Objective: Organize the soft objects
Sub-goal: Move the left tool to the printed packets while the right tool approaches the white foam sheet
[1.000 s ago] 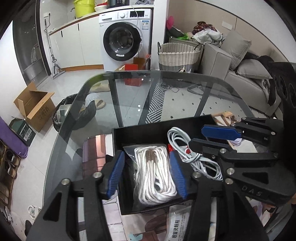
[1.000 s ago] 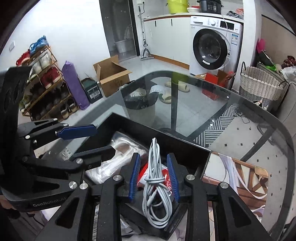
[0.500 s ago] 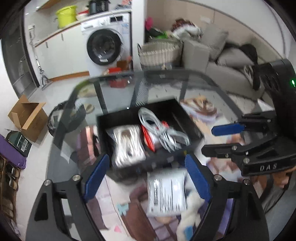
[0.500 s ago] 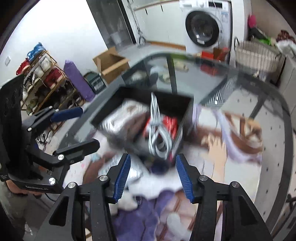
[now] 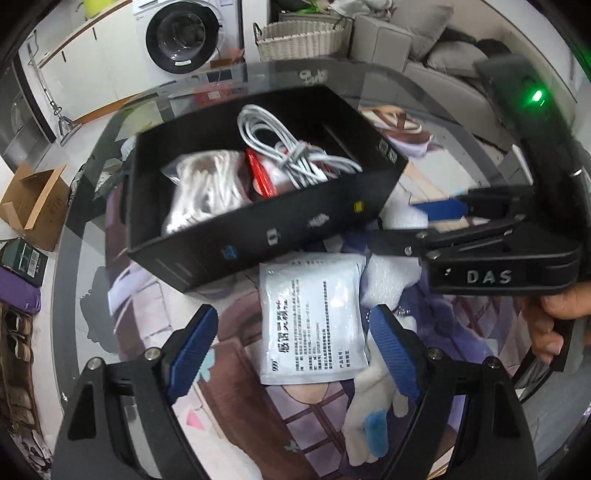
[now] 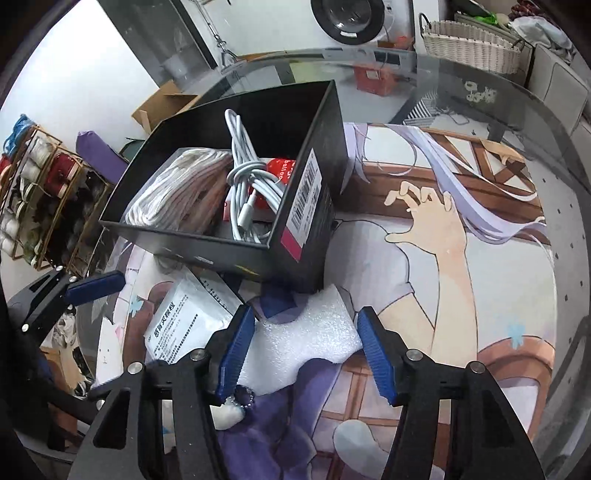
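Observation:
A black box on the glass table holds a bagged white rope, a white cable and a red packet. In front of it lie a silver sachet, white foam and a white plush toy. My left gripper is open above the sachet. My right gripper is open above the foam; it also shows in the left wrist view.
A printed anime mat covers the glass table. A purple cloth lies by the foam. Beyond are a washing machine, a wicker basket, a cardboard box, a shoe rack and a sofa.
Both grippers let go of the rope bag and the cable in the box, opened wide, and pulled back and up toward the near items on the mat.

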### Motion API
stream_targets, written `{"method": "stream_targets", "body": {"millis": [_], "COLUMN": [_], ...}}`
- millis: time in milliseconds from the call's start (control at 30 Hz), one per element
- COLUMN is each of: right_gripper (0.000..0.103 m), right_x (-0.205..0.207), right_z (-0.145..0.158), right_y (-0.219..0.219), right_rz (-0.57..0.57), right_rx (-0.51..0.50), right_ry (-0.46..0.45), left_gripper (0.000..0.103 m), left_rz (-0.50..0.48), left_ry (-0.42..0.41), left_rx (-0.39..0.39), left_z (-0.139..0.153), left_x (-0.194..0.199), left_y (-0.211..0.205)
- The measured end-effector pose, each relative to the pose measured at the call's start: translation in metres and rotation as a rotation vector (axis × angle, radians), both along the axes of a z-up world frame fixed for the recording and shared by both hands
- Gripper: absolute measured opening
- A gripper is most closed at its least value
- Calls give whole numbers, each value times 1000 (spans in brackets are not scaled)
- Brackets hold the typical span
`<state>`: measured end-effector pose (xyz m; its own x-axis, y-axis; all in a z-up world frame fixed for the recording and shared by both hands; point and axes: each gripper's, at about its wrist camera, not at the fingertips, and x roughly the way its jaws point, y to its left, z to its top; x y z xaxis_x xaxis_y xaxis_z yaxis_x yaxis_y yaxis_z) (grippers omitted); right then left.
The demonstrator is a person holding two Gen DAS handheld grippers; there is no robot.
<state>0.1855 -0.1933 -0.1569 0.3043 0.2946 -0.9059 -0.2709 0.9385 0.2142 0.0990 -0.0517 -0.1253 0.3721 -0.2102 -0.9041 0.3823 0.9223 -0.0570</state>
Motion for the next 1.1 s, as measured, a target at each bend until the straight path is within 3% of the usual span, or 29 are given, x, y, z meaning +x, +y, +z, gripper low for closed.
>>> {"method": "stream_targets", "body": {"millis": [267, 367, 433, 500, 533, 600, 700, 800, 833, 933, 1067, 1100], "right_gripper": [63, 63, 63, 63, 63, 63, 63, 66, 66, 63, 41, 41], "right_x": [-11, -10, -10, -9, -10, -11, -13, -10, -11, -10, -14, -15], "right_z": [6, 6, 6, 7, 9, 12, 13, 0, 1, 5, 2, 2], "right_y": [-20, -26, -33, -39, -41, -41, -41, -36, -34, -22, -8, -8], "right_rz": [33, 26, -3, -37, -47, -48, -53, -43, -40, 16, 89, 108], "right_rx": [-46, -46, -11, 32, 47, 58, 78, 99, 95, 33, -42, -60], "right_ry": [-25, -15, 17, 48, 57, 69, 95, 157, 140, 50, 9, -1], "left_gripper": [85, 82, 53, 53, 44, 41, 45, 74, 79, 81, 81, 81], "left_rz": [-26, -15, 5, 3, 1, 5, 10, 29, 41, 50, 64, 67], "left_ry": [28, 32, 46, 50, 45, 42, 31, 12, -1, 10, 55, 66], "left_rx": [26, 1, -43, -48, -57, -62, -51, 1, 11, 41, 46, 47], "left_z": [-16, -19, -19, -16, -14, -11, -8, -8, -6, -11, -24, -27], "left_x": [2, 5, 7, 8, 6, 4, 4, 6, 5, 4, 6, 7], "left_y": [-10, -7, -3, -3, -2, 0, 1, -1, 5, 5, 7, 8]}}
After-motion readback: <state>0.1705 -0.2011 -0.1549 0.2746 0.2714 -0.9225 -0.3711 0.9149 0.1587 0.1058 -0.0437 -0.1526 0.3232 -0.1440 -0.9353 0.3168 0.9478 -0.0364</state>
